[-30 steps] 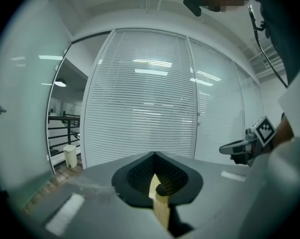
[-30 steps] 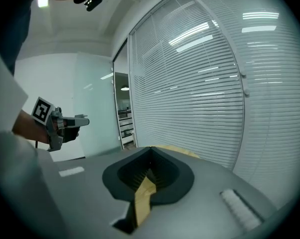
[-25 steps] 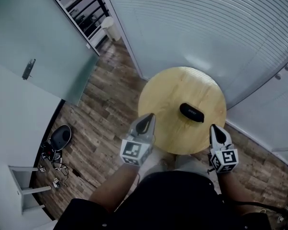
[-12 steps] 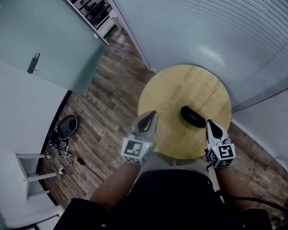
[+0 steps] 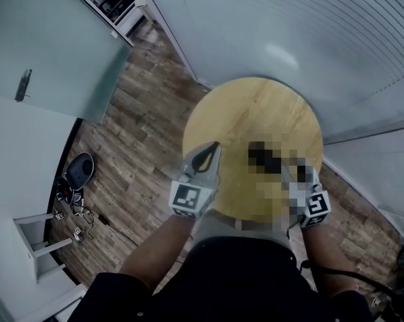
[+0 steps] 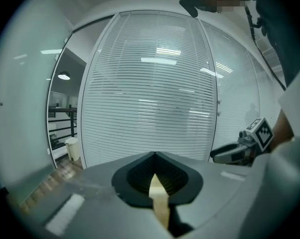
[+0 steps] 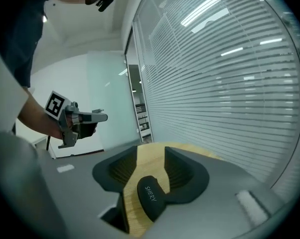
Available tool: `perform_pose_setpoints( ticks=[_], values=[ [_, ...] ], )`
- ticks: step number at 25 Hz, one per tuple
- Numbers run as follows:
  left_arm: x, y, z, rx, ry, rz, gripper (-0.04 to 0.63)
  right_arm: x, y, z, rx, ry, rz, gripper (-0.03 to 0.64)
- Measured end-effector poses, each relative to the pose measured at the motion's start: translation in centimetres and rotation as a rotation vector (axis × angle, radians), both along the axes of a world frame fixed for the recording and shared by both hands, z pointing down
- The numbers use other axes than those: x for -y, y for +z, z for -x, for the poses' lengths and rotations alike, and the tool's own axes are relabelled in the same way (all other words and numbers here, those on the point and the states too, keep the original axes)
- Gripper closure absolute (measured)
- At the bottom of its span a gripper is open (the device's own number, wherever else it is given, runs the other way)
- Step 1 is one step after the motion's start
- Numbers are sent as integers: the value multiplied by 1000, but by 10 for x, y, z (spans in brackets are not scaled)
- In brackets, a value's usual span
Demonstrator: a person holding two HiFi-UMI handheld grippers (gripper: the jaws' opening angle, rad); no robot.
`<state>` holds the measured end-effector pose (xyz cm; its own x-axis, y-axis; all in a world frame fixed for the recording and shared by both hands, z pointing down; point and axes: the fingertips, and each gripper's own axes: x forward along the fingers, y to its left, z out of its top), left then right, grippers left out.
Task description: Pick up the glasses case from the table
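Observation:
The black glasses case (image 7: 151, 195) lies on the round wooden table (image 5: 256, 106). My right gripper (image 7: 151, 150) is low over the table with its jaws opening. The case sits between them close to the camera, and wood shows between the pads ahead of it. In the head view a mosaic patch covers the case and these jaws; only the marker cube (image 5: 315, 208) shows. My left gripper (image 5: 213, 147) hovers over the table's near left edge, jaws together and holding nothing. It points at the blinds in its own view (image 6: 154, 154).
A glass wall with blinds (image 5: 289, 19) curves behind the table. Wooden floor (image 5: 141, 133) lies to the left, with a dark round device (image 5: 80, 172), cables and a white stand (image 5: 37, 237). A glass door (image 5: 41, 52) is at far left. The person's body fills the bottom.
Both grippers have moved forward and down over the table's near edge. The right one has come up to the case, and its jaws, together before, now stand apart.

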<state>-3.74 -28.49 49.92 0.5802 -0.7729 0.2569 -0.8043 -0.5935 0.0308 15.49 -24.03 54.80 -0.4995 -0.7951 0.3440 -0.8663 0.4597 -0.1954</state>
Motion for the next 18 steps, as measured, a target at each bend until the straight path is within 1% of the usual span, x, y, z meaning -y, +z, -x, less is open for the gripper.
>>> perform_pose_setpoints(
  ticks=[1, 2, 6, 8, 11, 13, 15, 17, 18],
  values=[
    [4, 6, -2, 5, 4, 7, 592, 2, 9, 2, -3, -10, 19, 415],
    [7, 11, -4, 10, 8, 15, 592, 5, 18, 3, -14, -24, 35, 389],
    [11, 34, -18, 26, 29, 46, 592, 7, 48, 12, -74, -111, 73, 317],
    [13, 43, -20, 35, 33, 47, 592, 8, 62, 19, -95, -154, 75, 292],
    [24, 54, -15, 25, -9, 51, 592, 12, 86, 28, -131, -210, 85, 257],
    [31, 66, -11, 29, -28, 66, 592, 14, 102, 33, -140, -236, 104, 248],
    [39, 79, -13, 49, -21, 76, 592, 20, 118, 36, -147, -262, 122, 241],
    [45, 90, -15, 85, 3, 80, 592, 26, 132, 37, -167, -298, 132, 216],
    [48, 94, -14, 87, 1, 80, 592, 27, 138, 38, -175, -313, 137, 207]
  ],
)
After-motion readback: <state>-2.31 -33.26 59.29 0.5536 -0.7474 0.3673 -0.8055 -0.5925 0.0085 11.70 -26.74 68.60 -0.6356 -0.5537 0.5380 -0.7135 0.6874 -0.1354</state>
